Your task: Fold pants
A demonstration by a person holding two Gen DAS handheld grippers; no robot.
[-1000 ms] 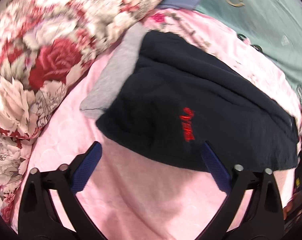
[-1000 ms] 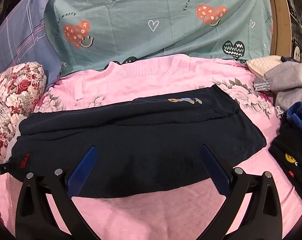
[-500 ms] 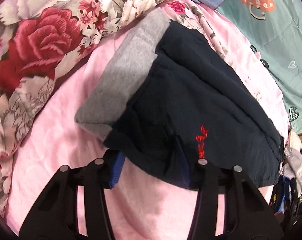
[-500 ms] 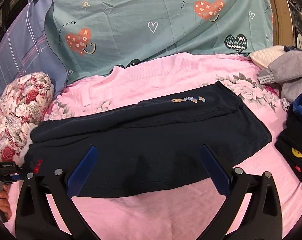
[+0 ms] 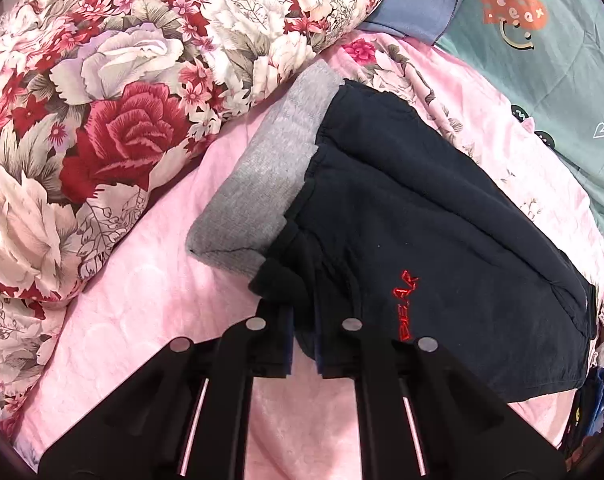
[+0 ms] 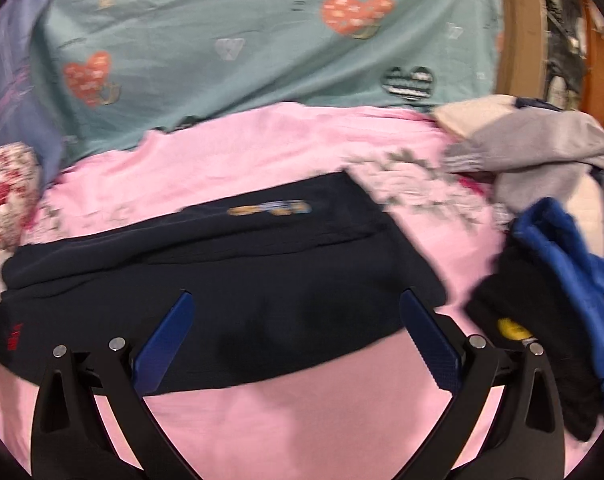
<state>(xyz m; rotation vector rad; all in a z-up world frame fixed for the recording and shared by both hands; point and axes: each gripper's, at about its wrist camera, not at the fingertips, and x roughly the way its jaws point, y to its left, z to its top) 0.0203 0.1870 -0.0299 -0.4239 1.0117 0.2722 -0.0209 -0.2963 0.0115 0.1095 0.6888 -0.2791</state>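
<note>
The pants lie flat across the pink bed, already halved lengthwise it seems, the grey waistband toward the floral quilt and the leg ends toward the clothes pile on the right. They look like soft, thick fleece-lined fabric: limp, light enough for one grip, not slippery, nothing fragile. Such cloth will sag and drag on the bed, so both layers should be pinched together at a corner or hem, not in the middle of a panel.

The left claw is nearly closed, its fingers pinching the near edge of the pants just below the waistband, beside the red lettering; the fabric bunches into small folds at the grip. How many layers it has caught cannot be told.

The right claw stands wide, holding nothing, its blue pads over the near hem of the pants toward the leg end. That view is blurred. A matching hold on that lower hem seems the sensible place for it.
</note>
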